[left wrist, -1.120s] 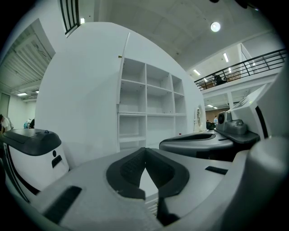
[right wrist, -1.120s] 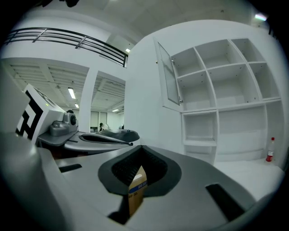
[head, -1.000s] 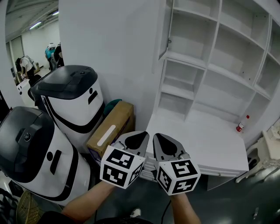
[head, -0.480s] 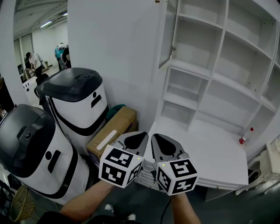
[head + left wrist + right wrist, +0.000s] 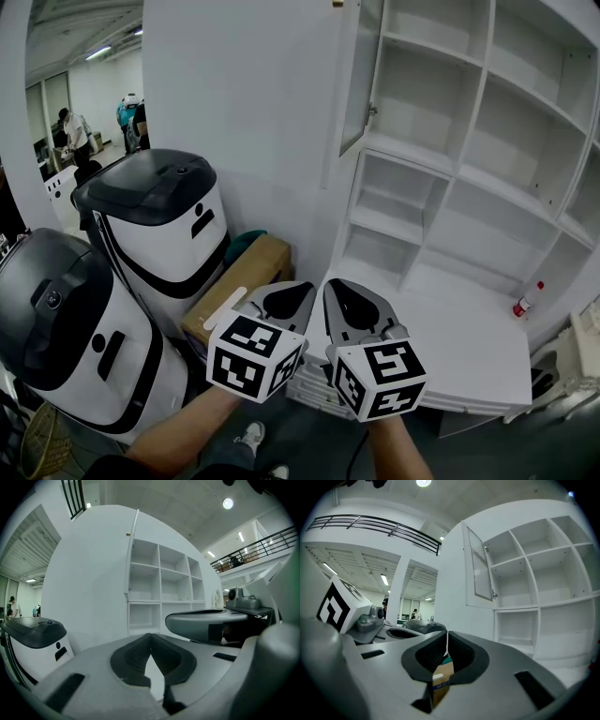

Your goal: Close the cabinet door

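Filling the right side of the head view, a tall white cabinet of open shelf compartments (image 5: pixel 487 159) rises above a flat white counter (image 5: pixel 469 337). To its left, against a plain white wall, stand two bulky white machines with black domed lids (image 5: pixel 150 220). The narrow white-framed cabinet door with a glazed panel (image 5: pixel 361 75) hangs swung outward at the cabinet's upper left corner, well apart from both tools, above and beyond them. The right gripper view shows its pane and a small knob at its lower edge (image 5: pixel 478 566). A brown cardboard box (image 5: pixel 239 281) lies on the floor between the machines and the counter, just beyond the tools. The left gripper (image 5: pixel 309 285) and right gripper (image 5: pixel 328 285) are held side by side in front of the counter's edge, each with its jaws clenched tip to tip and grasping nothing. A small red-capped bottle (image 5: pixel 522 302) stands at the counter's far right.
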`<state>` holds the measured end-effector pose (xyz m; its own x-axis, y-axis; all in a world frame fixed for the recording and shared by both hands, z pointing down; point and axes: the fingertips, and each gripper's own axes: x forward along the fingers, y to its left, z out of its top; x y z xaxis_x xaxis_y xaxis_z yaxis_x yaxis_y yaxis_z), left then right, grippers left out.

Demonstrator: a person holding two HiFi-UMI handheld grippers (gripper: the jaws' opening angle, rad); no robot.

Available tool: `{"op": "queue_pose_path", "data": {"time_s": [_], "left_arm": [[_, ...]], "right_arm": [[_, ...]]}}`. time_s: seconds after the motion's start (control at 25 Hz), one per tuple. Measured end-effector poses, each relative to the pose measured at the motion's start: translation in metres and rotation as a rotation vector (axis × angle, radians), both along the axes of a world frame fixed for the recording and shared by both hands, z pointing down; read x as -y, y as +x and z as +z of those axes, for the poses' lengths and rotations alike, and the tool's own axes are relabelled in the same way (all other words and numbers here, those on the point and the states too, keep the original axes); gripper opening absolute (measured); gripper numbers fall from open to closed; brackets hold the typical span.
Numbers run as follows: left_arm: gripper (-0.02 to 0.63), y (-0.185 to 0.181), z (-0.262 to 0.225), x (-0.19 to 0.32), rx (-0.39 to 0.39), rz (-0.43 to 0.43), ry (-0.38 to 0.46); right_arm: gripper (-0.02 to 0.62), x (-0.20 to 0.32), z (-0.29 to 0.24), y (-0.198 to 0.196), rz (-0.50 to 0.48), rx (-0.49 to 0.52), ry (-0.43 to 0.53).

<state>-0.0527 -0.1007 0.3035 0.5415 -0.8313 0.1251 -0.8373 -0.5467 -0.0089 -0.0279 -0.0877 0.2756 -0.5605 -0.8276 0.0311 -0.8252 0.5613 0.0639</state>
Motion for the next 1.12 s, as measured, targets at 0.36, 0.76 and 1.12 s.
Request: {"op": "queue_pose_path", "data": {"time_s": [0.36,0.76,1.12], "left_arm": [[0.012,-0.01,-0.018,0.041,-0.003,0.045,0.026],[0.011,-0.012,-0.041,0.102,-0.003,0.139,0.063],[0.012,-0.016,-0.048,0.143,-0.011,0.209,0.065]], "right_arm": [[0.021,0.041,-0.028,-0.01,0.034,0.023,0.035],[0.023,0.096,-0.055,-0.012,0.136,0.016,0.069],[0.039,0.127,-0.083,-0.02,0.198,0.029,0.106]]}}
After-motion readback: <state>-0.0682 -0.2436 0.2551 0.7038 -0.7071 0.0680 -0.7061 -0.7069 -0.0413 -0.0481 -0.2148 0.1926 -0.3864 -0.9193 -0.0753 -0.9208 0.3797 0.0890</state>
